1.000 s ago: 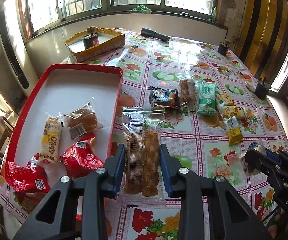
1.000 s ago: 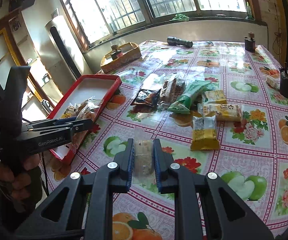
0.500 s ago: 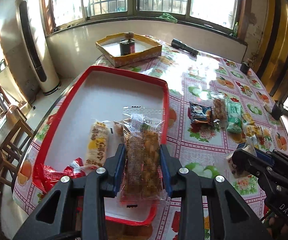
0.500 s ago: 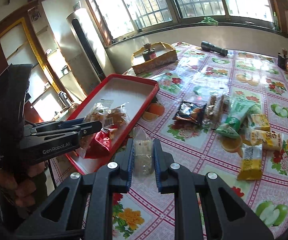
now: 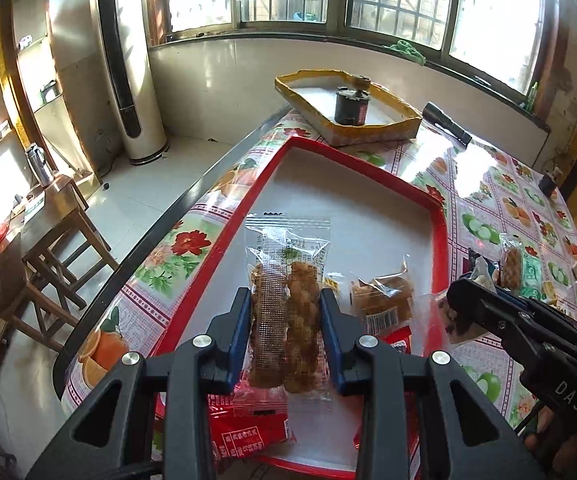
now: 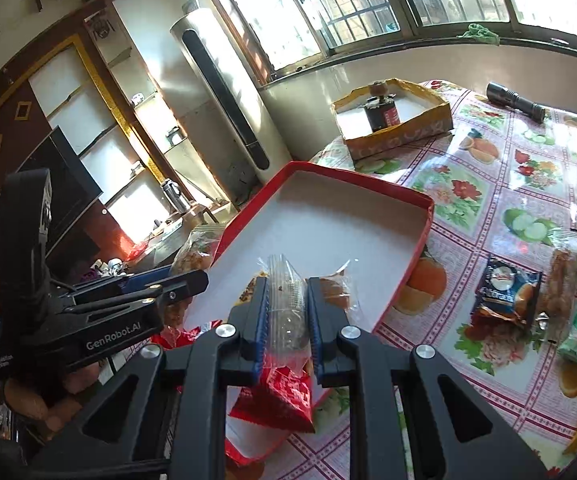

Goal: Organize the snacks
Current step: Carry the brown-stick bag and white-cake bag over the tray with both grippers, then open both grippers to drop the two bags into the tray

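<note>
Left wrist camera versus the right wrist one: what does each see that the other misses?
Only the left wrist view shows the brown pastry packet squarely between the left gripper. Only the right shows the blue snack bag on the tablecloth and the clear packet in the right gripper. Both show the red tray, yellow box and flashlight.

Table (image 6: 488,200) bears red tray (image 6: 424,216), box (image 6: 400,136), perhaps torch (image 6: 516,100).

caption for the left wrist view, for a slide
Left gripper shut on a clear-wrapped brown pastry snack above the red-rimmed white tray.
</note>
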The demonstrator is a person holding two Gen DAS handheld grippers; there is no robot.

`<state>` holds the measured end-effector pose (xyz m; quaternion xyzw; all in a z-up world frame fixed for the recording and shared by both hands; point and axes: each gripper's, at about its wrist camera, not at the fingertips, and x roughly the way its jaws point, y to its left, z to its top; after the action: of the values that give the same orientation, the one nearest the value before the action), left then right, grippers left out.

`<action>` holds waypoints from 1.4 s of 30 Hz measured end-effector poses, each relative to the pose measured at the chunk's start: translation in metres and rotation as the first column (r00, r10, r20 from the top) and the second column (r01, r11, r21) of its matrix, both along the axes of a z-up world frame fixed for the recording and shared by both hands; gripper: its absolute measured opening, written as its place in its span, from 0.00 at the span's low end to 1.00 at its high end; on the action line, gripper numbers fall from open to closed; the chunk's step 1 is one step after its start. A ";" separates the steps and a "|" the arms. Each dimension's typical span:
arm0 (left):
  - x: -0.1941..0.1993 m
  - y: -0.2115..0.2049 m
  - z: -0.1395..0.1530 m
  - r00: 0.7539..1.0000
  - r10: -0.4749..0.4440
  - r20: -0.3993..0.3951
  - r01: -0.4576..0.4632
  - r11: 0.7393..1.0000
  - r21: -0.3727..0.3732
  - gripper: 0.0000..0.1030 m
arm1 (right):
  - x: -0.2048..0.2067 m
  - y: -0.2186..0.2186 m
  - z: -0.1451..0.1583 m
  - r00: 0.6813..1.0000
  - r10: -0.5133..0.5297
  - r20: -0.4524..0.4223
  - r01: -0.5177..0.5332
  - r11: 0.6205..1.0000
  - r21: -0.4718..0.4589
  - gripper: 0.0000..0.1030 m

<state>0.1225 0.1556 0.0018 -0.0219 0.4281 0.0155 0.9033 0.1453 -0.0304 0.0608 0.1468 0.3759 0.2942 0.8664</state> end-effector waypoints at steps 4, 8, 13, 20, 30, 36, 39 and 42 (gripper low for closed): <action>0.006 0.004 -0.006 1.000 0.015 -0.014 -0.015 1.000 0.008 0.32 | 0.014 0.015 -0.011 0.998 0.035 -0.044 -0.033 0.999 0.041 0.20; 0.012 0.006 -0.013 0.999 0.019 -0.032 -0.019 1.000 0.000 0.32 | 0.023 0.026 -0.022 0.995 0.063 -0.078 -0.057 0.996 0.071 0.20; 0.014 0.004 -0.017 0.999 0.013 -0.045 -0.013 1.000 -0.006 0.32 | 0.029 0.030 -0.034 0.992 0.071 -0.107 -0.063 0.995 0.078 0.20; 0.018 0.002 -0.021 0.998 0.017 -0.056 -0.017 1.000 -0.002 0.32 | 0.037 0.029 -0.044 0.988 0.072 -0.136 -0.061 0.995 0.082 0.20; 0.019 -0.004 -0.024 0.998 0.032 -0.062 -0.029 0.999 0.035 0.37 | 0.040 0.023 -0.047 0.986 0.059 -0.156 -0.050 0.997 0.062 0.34; 0.007 0.002 -0.008 0.996 0.093 -0.018 -0.093 0.995 -0.020 0.45 | 0.029 -0.002 -0.039 0.992 -0.006 -0.129 0.013 0.998 0.057 0.59; 0.000 -0.012 -0.004 0.996 0.093 0.008 -0.093 0.994 -0.053 0.51 | 0.017 -0.022 -0.032 0.991 -0.072 -0.110 0.079 0.995 0.061 0.73; -0.006 -0.035 -0.005 0.998 0.055 0.007 -0.054 0.995 -0.086 0.52 | 0.001 -0.047 -0.022 0.986 -0.146 -0.086 0.153 0.985 0.084 0.76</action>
<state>0.1167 0.1208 -0.0030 -0.0723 0.4236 0.0215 0.9027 0.1461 -0.0776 0.0391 0.2253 0.3843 0.2389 0.8628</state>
